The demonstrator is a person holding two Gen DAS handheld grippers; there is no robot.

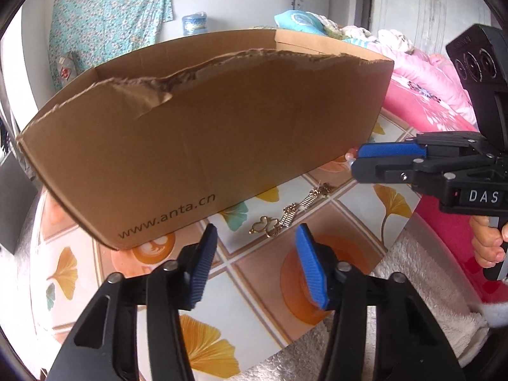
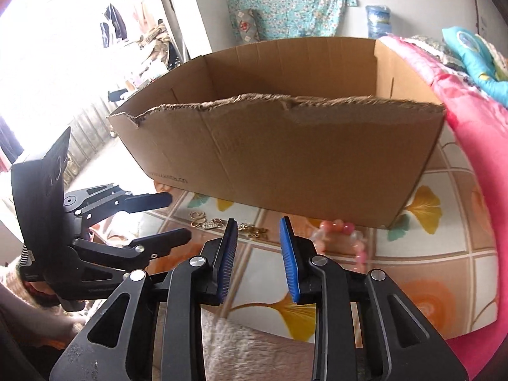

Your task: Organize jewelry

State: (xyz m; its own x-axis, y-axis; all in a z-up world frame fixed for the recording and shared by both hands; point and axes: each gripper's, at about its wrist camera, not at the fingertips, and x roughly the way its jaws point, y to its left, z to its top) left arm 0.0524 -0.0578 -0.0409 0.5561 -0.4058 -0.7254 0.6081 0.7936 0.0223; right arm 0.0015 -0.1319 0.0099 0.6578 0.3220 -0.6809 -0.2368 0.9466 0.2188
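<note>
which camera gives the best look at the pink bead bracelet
The right wrist view: the pink bead bracelet lies on the patterned tablecloth by the cardboard box, partly behind a finger. The left wrist view shows only a couple of beads past the right gripper.

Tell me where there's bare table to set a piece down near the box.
Free: the patterned tablecloth right of the pink bead bracelet, below the cardboard box's corner, and the patch just ahead of the left claw. Crowded: the strip along the box front, where the gold chain and bracelet lie.
</note>
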